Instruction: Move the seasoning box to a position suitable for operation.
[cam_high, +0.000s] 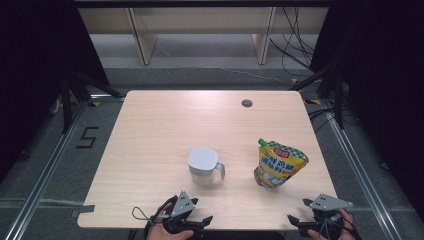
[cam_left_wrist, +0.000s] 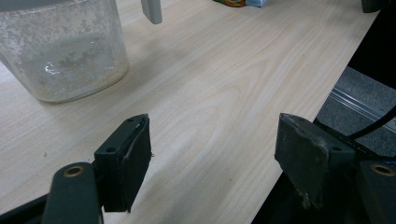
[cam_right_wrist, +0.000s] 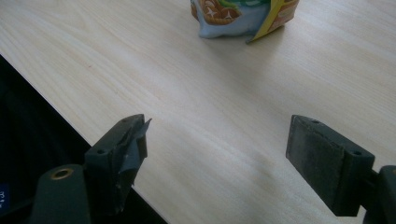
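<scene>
Wooden table (cam_high: 165, 125) bears jug (cam_high: 204, 166), pouch (cam_high: 278, 165); both grippers gape, empty.

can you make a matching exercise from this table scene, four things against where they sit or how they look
Things:
1. clear plastic jug with grey lid and handle
2. yellow stand-up spout pouch
3. left tool
4. small dark round hole in the wooden table

Descriptions:
A. far side of the tabletop
B. near edge, jaws open, nothing between them
C. table's right half, upright
D. near the table's middle, frosted walls

Pairs: 1-D, 2-C, 3-B, 4-A
</scene>
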